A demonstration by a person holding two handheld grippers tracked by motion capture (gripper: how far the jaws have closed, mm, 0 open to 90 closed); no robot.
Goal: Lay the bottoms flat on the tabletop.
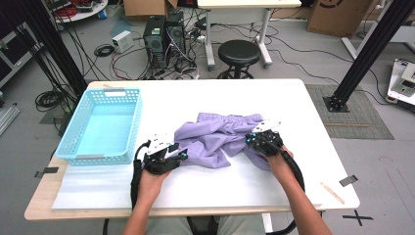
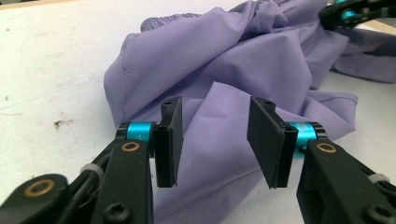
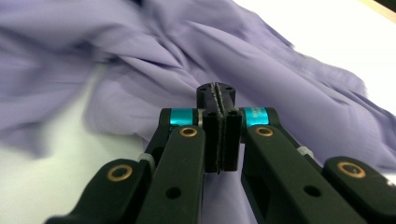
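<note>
- A light blue plastic basket (image 1: pixel 100 125) stands on the far left of the white tabletop (image 1: pixel 293 107).
- The left tool (image 1: pixel 182 155) sits at the near left edge of the garment, jaws parted about halfway, with cloth lying between the pads (image 2: pixel 170 140) but not pressed.
- A crumpled lilac garment (image 1: pixel 215 137) lies mid-tabletop, right of the basket.
- The right tool (image 1: pixel 250 139), at the garment's right side, has its jaws pressed together; whether cloth is pinched cannot be told.
</note>
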